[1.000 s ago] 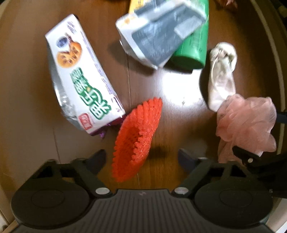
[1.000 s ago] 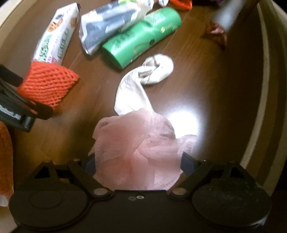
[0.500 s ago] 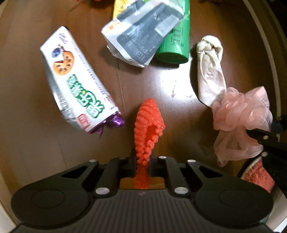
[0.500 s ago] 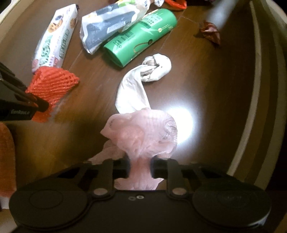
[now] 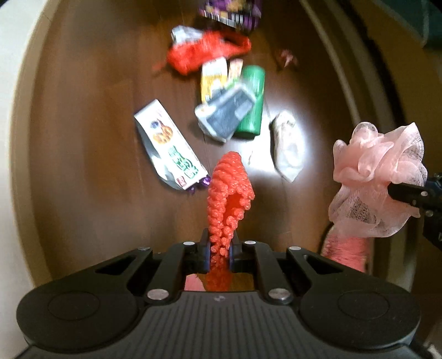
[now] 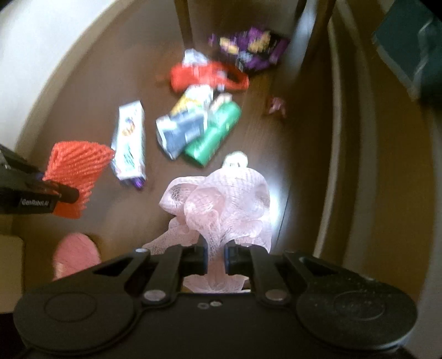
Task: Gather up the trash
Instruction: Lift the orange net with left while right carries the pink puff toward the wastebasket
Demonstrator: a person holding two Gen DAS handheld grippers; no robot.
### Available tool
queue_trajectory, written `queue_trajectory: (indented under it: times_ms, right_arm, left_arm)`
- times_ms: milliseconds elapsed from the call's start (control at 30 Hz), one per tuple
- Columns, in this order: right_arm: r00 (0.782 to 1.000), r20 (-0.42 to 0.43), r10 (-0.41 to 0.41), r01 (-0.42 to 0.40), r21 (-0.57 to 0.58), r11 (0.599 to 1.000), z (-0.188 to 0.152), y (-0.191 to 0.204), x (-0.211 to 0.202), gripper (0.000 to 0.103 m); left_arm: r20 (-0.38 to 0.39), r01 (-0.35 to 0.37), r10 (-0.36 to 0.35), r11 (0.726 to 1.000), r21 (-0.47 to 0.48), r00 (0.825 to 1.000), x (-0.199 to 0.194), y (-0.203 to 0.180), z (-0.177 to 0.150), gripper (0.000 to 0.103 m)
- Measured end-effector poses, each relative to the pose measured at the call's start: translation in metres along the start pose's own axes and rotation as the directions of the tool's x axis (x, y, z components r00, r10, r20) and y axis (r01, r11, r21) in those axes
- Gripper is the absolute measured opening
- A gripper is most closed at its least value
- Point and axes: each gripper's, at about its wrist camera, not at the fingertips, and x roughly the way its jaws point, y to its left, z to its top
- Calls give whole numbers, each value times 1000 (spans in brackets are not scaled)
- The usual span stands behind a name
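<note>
1. At far left, a pale wall or edge is bordering the dark wooden floor (image 5: 91,138) on which the trash is lying.
2. Left of centre, a white snack pack (image 5: 171,146) with green lettering is lying flat on the floor, a purple scrap peeking out at its lower end.
3. In the middle of the left wrist view, the left gripper (image 5: 218,252) is pointing down, its jaws pinched narrow on the orange foam net (image 5: 230,190), which is hanging clear of the floor; the right wrist view is showing the same net (image 6: 77,171) at far left, clamped in black fingers.
4. Behind it, a grey-and-white pouch (image 5: 225,114) is lying across a green tube (image 5: 251,102) and a yellow pack (image 5: 214,78); farther back a red net bag (image 5: 207,53) and a purple wrapper (image 5: 232,11) are lying blurred.
5. Right of the tube, a knotted white bag (image 5: 287,143) is resting on the floor beside a bright glare, and a small red wrapper (image 5: 286,56) is lying apart near the back.
6. At right, the right gripper (image 6: 215,261) is pointing down, its jaws having just been closing and now squeezing the pink mesh (image 6: 221,204), lifted off the floor; the left wrist view is showing that mesh (image 5: 378,176) held at the frame's right edge.
7. Below both grippers, a pink fuzzy thing (image 6: 76,252) is showing on the floor; I cannot tell what it is.
</note>
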Motion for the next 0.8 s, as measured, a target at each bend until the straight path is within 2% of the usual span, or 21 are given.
queue_trajectory:
  times_ms: [233, 433, 600, 800]
  right_arm:
    - [991, 132, 5, -12, 54, 998, 39, 7, -121, 10]
    - [966, 258, 2, -21, 71, 997, 71, 19, -229, 10]
    - [939, 343, 0, -40, 108, 993, 95, 30, -308, 10]
    - [899, 437, -25, -40, 139, 989, 129, 49, -390, 10]
  left_arm:
    - [123, 12, -13, 1000, 7, 992, -119, 18, 11, 11]
    - [215, 24, -22, 1000, -9, 976, -223, 36, 23, 11]
    - [300, 54, -55, 998, 11, 952, -303, 46, 30, 11]
    - [405, 51, -79, 995, 80, 911, -395, 58, 47, 11]
